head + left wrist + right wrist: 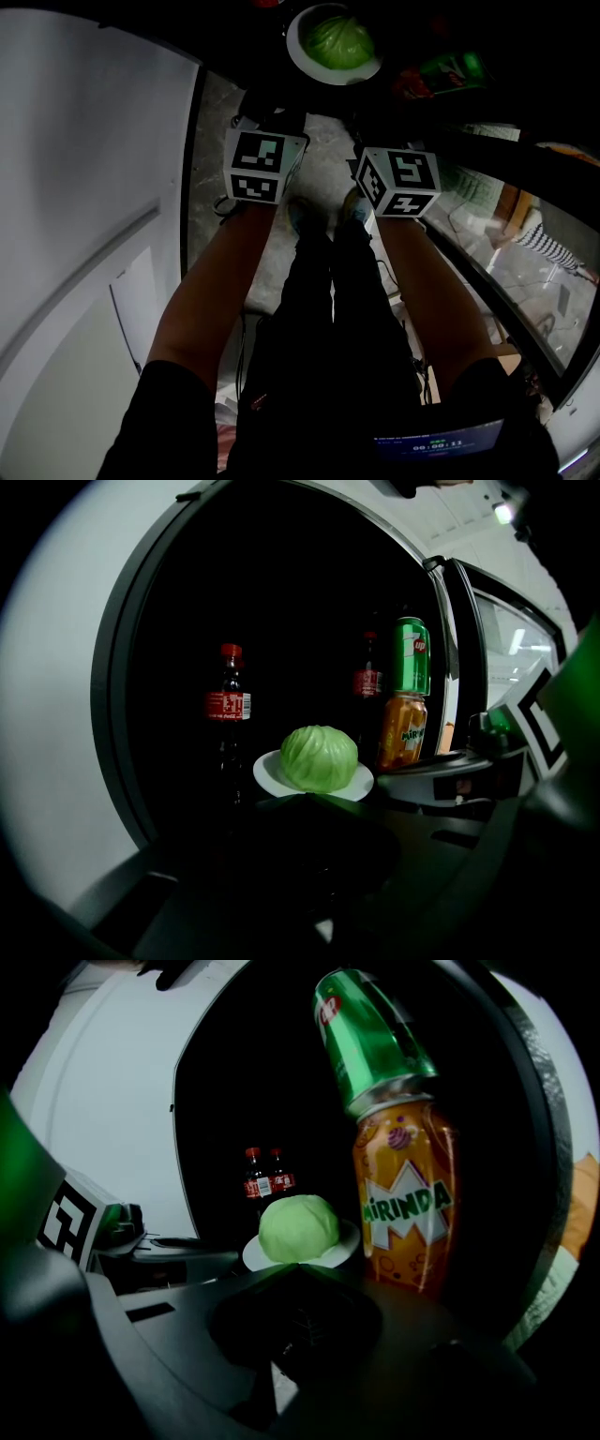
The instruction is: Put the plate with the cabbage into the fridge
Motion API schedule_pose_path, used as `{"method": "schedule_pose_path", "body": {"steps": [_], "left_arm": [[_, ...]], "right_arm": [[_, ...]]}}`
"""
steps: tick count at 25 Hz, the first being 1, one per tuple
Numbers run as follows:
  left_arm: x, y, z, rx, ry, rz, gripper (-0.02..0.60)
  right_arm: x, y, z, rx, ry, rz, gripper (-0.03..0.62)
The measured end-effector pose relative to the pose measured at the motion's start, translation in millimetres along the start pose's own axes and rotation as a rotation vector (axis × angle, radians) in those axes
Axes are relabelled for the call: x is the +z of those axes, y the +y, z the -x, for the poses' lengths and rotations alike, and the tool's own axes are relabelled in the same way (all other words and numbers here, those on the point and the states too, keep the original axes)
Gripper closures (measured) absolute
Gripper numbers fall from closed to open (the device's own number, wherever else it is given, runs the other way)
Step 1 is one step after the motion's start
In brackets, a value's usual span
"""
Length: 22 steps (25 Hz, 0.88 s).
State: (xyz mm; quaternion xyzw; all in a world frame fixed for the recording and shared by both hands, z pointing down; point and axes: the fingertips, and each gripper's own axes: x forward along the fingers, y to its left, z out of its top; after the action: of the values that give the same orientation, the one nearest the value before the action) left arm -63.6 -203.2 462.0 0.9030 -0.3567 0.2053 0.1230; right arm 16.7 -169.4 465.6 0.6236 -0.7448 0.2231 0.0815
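Note:
A white plate (pixel 302 56) carries a green cabbage (pixel 337 37) at the top of the head view, inside the dark fridge (pixel 159 649). The plate (pixel 270 771) and cabbage (pixel 319 757) lie just beyond my left gripper (pixel 305 799). Its jaws meet in a point at the plate's near rim. My right gripper (pixel 295 1267) stands the same way at the plate (pixel 345 1239), under the cabbage (pixel 298 1227). Each gripper's marker cube (pixel 262 164) (pixel 398 180) shows below the plate. The grip itself is lost in shadow.
Cola bottles (pixel 228 710) stand at the back of the fridge. A green can (pixel 411 656) sits on an orange Mirinda can (pixel 401 731), close to the plate's right. The fridge door (pixel 84 187) stands open on the left. A glass door (pixel 506 234) is on the right.

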Motion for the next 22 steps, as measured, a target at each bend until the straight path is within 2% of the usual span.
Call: {"method": "schedule_pose_path", "body": {"steps": [9,15,22], "left_arm": [[32,-16,43,0.003,-0.071,-0.014,0.578],[74,-40,89,0.006,-0.137,-0.002,0.578],[116,-52,157,0.070,-0.227,0.032,0.578]], "right_arm": [[22,27,36,0.033,-0.010,0.067,0.588],[66,57,79,0.086,-0.071,0.120,0.588],[118,80,129,0.114,-0.146,0.183,0.588]]}}
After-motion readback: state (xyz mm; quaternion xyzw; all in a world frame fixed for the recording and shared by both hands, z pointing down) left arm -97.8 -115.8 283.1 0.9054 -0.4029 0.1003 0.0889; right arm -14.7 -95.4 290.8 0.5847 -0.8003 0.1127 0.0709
